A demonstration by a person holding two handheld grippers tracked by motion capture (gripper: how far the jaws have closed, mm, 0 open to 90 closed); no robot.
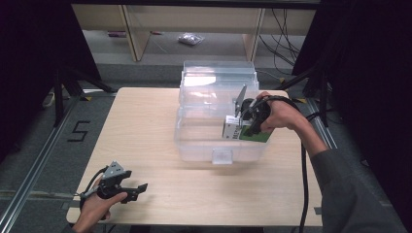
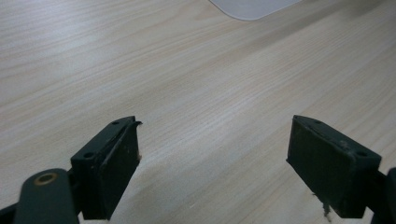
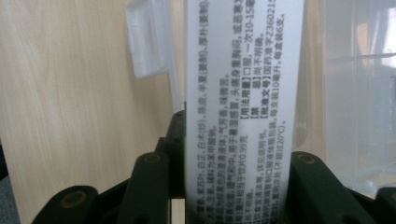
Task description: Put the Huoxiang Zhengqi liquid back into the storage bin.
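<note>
While the left tongs rest low at the near corner of the counter, their jaws stand wide apart with nothing between them. In the left gripper view the left tongs have bare wood under them, and a pale rounded corner of plastic lies well ahead of them.

Farther away, the right tongs are closed on a box, white with a green side. They hold it over the right part of a clear bin, which stands at the middle of the counter. In the right gripper view the box stands straight up between the two black jaws of the right tongs; they press on both its sides. Its white face carries small dark print. To the left of these tongs a clear latch of the bin shows, and to their right its clear wall.

Behind the bin, its lid stands open.
</note>
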